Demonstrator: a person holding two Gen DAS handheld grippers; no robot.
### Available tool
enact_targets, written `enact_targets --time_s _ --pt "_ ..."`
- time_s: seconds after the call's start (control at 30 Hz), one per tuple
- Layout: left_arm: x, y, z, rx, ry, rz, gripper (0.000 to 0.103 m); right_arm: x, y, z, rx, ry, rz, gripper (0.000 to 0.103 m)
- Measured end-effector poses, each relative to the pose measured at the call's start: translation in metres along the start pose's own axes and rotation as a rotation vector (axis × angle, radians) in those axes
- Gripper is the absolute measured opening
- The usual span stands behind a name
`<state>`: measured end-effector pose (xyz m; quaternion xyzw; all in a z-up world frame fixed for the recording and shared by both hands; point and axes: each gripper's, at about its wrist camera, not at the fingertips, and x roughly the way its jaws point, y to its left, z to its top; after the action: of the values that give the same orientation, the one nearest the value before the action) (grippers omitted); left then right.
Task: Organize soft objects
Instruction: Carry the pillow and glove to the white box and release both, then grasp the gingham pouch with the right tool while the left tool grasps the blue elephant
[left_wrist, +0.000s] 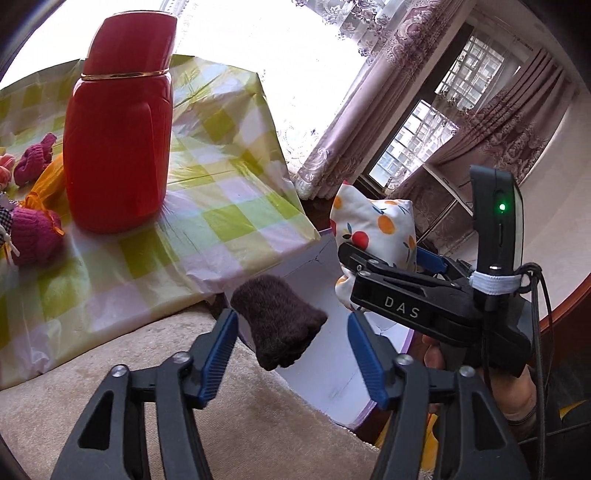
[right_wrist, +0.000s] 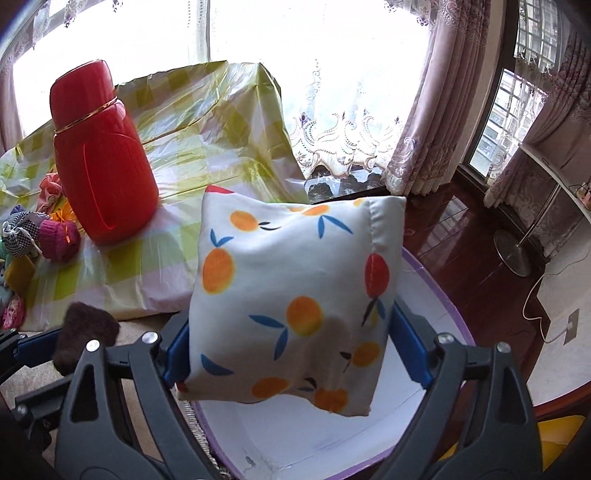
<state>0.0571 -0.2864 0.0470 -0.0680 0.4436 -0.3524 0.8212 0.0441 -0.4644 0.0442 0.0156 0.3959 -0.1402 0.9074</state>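
A small stuffed cushion of white cloth printed with oranges and blue leaves (right_wrist: 295, 295) is pinched between the blue-padded fingers of the right gripper (right_wrist: 295, 354), which are pressed into its two side edges low down; it is held in the air above a white box with a purple rim (right_wrist: 448, 314). The cushion is judged light and yielding: the cloth dents under the pads, so a hold across the plump middle is thought surer than one at a seam or corner, where the fabric could slide out.

A dark brown fuzzy cloth piece (left_wrist: 279, 325) is seen between the spread fingers of the left gripper (left_wrist: 291, 354); only the left pad appears to touch it, and whether it rests on the beige carpeted surface (left_wrist: 110, 406) or hangs free cannot be told. It looks limp and very light, and would likely fold over if taken by one end.

The box lies just beside the overhanging edge of the green-and-white checked plastic tablecloth (left_wrist: 221, 206). A tall red plastic flask (left_wrist: 118, 140) stands on that cloth, with pink knitted items (left_wrist: 33, 236) near it. Open room is judged to lie straight down into the box; the two grippers are close together, so a collision between them is the likeliest risk.
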Motion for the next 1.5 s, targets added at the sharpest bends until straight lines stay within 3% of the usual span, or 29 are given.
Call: enact_targets --time_s 0.1,0.33,0.43,0.6,0.87,1.0,1.1,1.3,1.5 --pt "0.002 0.002 0.000 -0.010 0.006 0.001 0.082 0.002 -0.003 -0.002 -0.014 -0.030 -0.021 0.094" --pt "-0.011 0.019 -0.007 -0.017 -0.010 0.101 0.085 0.001 0.010 -0.008 -0.064 -0.034 0.006 0.094" --pt "-0.027 0.026 -0.011 -0.013 -0.037 0.147 0.085 0.009 0.018 -0.011 -0.113 0.022 0.008 0.094" --pt "-0.051 0.049 -0.022 -0.057 -0.068 0.180 0.085 0.014 0.014 -0.019 -0.068 0.092 0.050 0.094" --pt "-0.069 0.080 -0.033 -0.151 -0.095 0.171 0.086 0.012 0.023 -0.022 -0.081 0.117 0.081 0.095" --pt "-0.072 0.086 -0.037 -0.170 -0.111 0.144 0.096 0.005 0.022 -0.024 -0.093 0.048 0.083 0.103" --pt "-0.075 0.085 -0.037 -0.170 -0.118 0.126 0.097 0.003 0.014 -0.021 -0.037 0.062 0.157 0.103" --pt "-0.086 0.095 -0.041 -0.214 -0.160 0.114 0.097 -0.007 0.028 -0.013 -0.049 0.022 0.215 0.103" --pt "-0.120 0.127 -0.054 -0.316 -0.234 0.195 0.101 -0.003 0.078 -0.013 -0.064 0.106 0.432 0.103"
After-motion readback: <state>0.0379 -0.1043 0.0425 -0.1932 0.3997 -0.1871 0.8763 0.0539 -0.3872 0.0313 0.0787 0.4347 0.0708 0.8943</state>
